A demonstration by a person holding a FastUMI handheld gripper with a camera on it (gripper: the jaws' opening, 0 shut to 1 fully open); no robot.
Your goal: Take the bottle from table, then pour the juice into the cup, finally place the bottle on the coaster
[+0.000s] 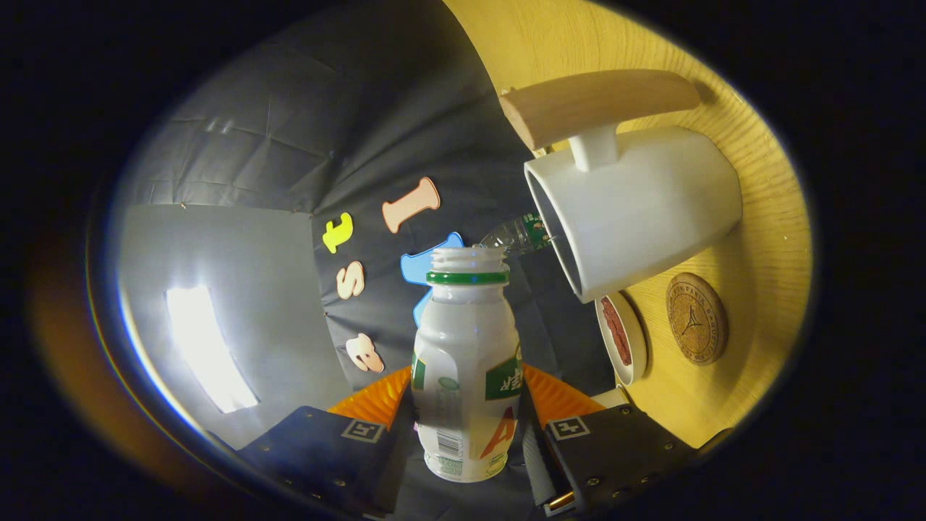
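The jaws pinch the bottle (466, 365) between them, its open, green-ringed neck pointing away from the gripper (463, 434). Just beyond and to the right, the white cup (636, 210) with its wooden handle stands on the yellow worktop (759, 166), a cork coaster (697, 317) beside it.

Your gripper camera rides just behind fingers (466, 434), faces forward along them, rolled sideways: table (752, 362) stands on edge beyond right finger. Bottle (466, 369) very near lens, between fingers.
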